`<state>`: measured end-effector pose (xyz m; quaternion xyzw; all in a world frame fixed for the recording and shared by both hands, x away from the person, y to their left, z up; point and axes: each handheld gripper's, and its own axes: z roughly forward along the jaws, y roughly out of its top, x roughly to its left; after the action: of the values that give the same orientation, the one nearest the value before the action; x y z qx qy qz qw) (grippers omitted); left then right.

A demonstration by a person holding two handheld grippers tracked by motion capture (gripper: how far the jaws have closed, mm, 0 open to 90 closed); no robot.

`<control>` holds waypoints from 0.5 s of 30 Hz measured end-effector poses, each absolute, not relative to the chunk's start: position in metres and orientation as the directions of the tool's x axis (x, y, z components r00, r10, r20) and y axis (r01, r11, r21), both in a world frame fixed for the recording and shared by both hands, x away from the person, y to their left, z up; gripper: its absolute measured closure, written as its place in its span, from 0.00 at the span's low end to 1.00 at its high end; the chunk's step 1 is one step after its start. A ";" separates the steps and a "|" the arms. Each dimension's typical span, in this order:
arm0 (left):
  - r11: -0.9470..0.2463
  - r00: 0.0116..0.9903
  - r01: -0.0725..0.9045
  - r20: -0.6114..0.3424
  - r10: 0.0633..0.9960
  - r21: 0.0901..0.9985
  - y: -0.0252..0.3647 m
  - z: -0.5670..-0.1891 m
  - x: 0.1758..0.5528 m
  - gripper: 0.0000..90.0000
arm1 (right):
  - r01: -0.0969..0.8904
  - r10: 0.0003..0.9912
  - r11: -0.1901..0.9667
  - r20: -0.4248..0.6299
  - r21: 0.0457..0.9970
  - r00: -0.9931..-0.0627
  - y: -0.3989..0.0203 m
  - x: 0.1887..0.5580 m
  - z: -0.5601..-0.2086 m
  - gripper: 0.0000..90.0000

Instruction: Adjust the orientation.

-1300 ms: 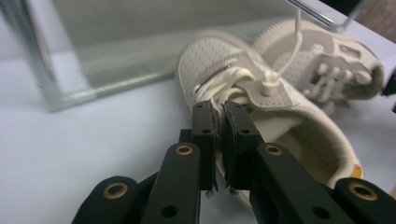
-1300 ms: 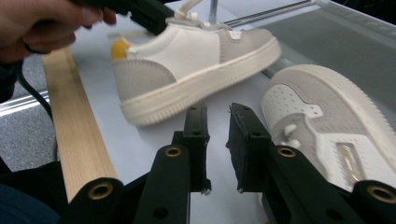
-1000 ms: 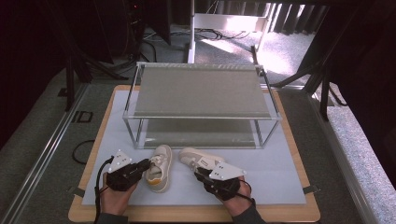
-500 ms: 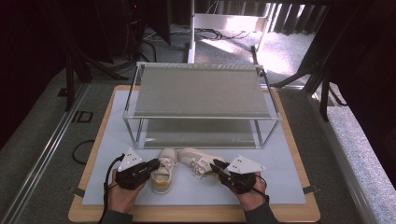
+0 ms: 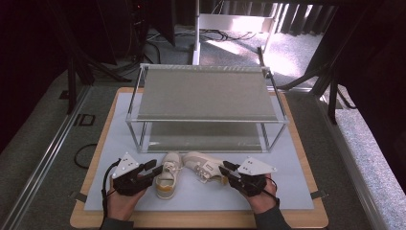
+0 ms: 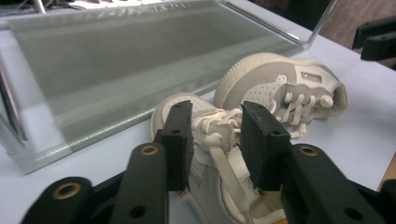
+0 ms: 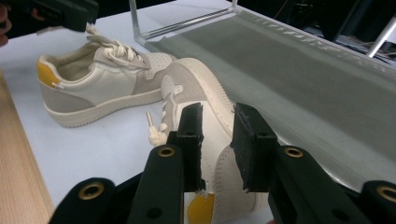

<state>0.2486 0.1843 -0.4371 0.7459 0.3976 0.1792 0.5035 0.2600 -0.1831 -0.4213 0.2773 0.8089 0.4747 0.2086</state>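
Up front on the desk: two cream-and-grey sneakers sit on the white mat (image 5: pixel 143 120), right in front of the two-tier glass shelf rack (image 5: pixel 206 96), toes toward it.

Left sneaker (image 5: pixel 166 175): upright on its sole, yellow heel tab facing the person, toe pointing at the rack's lower shelf.

Right sneaker (image 5: pixel 205 166): lying at a slant, its toe touching or nearly touching the left sneaker's toe, heel end out toward the right tool.

Left tool (image 5: pixel 154 170): comes in from the left sneaker's left side. In the left gripper view (image 6: pixel 217 135) the two black jaws stand either side of the laces and tongue with visible gaps, so it's spread, not pinching. Jaws have just been opening, with the shoe's lace area between them.

Right tool (image 5: pixel 224 168): sits at the heel end of the right sneaker. In the right gripper view (image 7: pixel 217 140) the jaws straddle the heel collar right above the yellow tab, slightly apart; they've just been opening a bit too. Pads look close to the collar, but I can't tell for sure whether they press on it.

Shoes vs tools: each sneaker is right at the tip of its own tool, resting on the mat, not lifted.

Hands: left hand (image 5: pixel 122 199) and right hand (image 5: pixel 261 196) hold the tools near the desk's wooden front edge (image 5: pixel 201 220).
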 end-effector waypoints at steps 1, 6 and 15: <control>-0.178 0.616 0.413 -0.130 0.777 0.893 0.185 -0.437 0.248 0.67 | 0.247 0.643 0.401 -0.079 0.882 -0.761 -0.183 0.260 -0.422 0.80; -0.174 0.607 0.411 -0.126 0.785 0.895 0.185 -0.438 0.247 0.66 | 0.234 0.626 0.434 -0.105 0.870 -0.772 -0.181 0.262 -0.424 0.79; -0.176 0.614 0.406 -0.125 0.779 0.897 0.183 -0.438 0.246 0.65 | 0.186 0.564 0.497 -0.153 0.848 -0.811 -0.172 0.261 -0.429 0.83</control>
<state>0.2460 0.1826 -0.4384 0.7442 0.3982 0.1852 0.5033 0.2612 -0.1721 -0.4291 0.2234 0.8390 0.4491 0.2106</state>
